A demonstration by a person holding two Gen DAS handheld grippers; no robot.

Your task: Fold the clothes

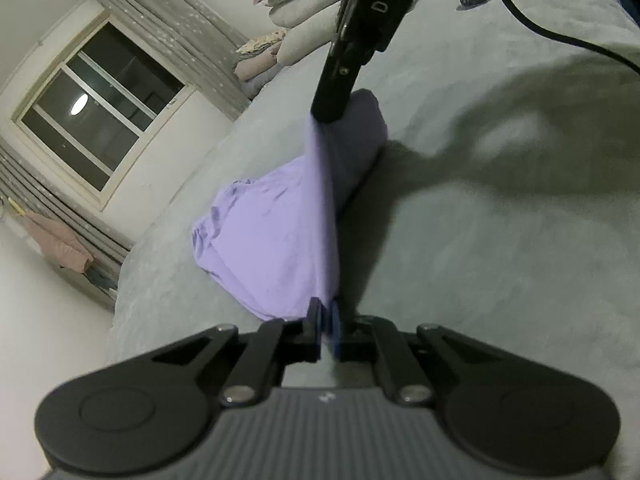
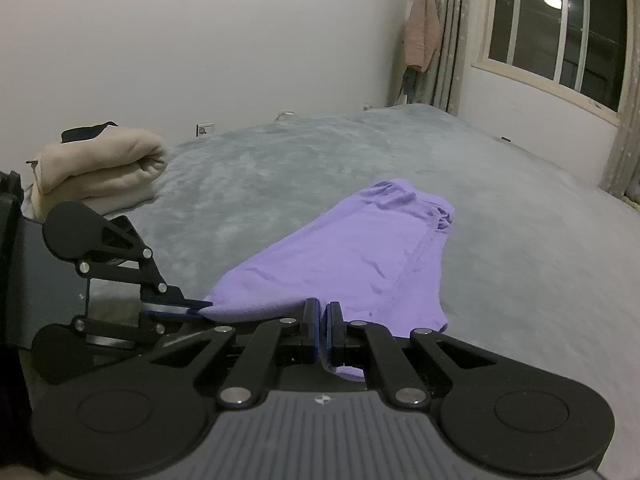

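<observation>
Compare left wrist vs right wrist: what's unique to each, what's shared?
Left wrist only: stacked bedding by the curtain, a cable. Right wrist only: folded cream blanket, wall outlet. Both: purple garment on the grey bed, left claw and right claw shut on its edge, window, hanging pink garment.

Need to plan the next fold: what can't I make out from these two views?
- Left wrist view: the purple garment underside and far half, hidden by its own lifted fold.
- Left wrist view: right gripper fingers, buried in cloth.
- Right wrist view: garment type unclear; near hem hidden behind right gripper.
- Left gripper body cut off at frame edge.
</observation>
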